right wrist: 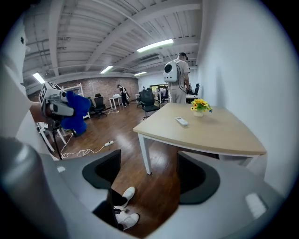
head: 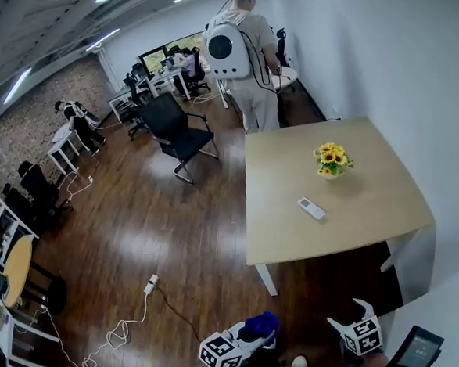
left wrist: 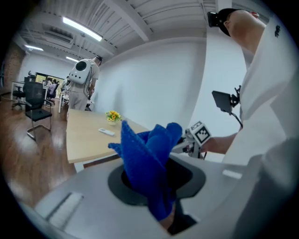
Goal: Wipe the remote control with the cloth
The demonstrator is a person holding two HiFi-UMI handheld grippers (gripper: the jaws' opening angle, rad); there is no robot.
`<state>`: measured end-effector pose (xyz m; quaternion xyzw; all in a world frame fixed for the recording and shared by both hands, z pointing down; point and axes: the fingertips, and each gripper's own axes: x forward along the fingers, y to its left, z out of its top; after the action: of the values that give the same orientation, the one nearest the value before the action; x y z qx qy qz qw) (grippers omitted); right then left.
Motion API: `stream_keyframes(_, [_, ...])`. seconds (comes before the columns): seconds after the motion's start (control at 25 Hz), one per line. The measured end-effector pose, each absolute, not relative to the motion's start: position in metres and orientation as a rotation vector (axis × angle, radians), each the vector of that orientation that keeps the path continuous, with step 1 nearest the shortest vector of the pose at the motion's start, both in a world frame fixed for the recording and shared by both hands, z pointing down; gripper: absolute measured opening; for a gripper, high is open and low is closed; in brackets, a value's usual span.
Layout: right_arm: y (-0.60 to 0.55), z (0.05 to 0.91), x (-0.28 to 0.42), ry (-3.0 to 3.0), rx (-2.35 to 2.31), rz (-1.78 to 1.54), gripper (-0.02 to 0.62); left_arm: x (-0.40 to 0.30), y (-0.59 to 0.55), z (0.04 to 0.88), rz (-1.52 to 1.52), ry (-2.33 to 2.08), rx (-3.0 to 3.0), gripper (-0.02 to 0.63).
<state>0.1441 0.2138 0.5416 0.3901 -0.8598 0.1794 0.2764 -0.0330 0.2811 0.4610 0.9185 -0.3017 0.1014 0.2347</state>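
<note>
White slim remote control [head: 311, 209] lies slantwise on the pale wooden surface [head: 359, 239], well ahead of both grippers: right gripper [head: 351, 316] nearer, jaws spread and empty; left gripper [head: 256, 339] jaws pinch a crumpled blue cloth [left wrist: 148, 154].

There was one bench [head: 368, 220], carrying one remote control [head: 311, 209] and one pot of yellow flowers [head: 331, 160]. There were two tongs, the left tongs [head: 258, 339] and the right tongs [head: 351, 317], and one blue cloth [head: 261, 324]. One person [head: 250, 55] stood beyond the bench, and one power strip [head: 151, 284] lay on the floor [head: 171, 230].
</note>
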Motion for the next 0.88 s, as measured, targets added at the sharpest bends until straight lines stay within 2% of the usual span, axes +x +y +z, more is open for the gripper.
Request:
stream_keyframes(0.2, [0.234,0.525,0.146,-2.346,1.084,0.450,0.367,-0.058,0.293,0.456,0.255,-0.905,2.520,0.110])
stream_keyframes(0.48, [0.248,0.487,0.125,-2.369,1.098,0.397,0.367,-0.057,0.302,0.397,0.157,-0.889,2.654,0.110])
stream_keyframes(0.88, [0.259,0.437,0.126,-2.364,1.133,0.295,0.370,-0.094,0.327,0.394,0.101,-0.945,2.619,0.110])
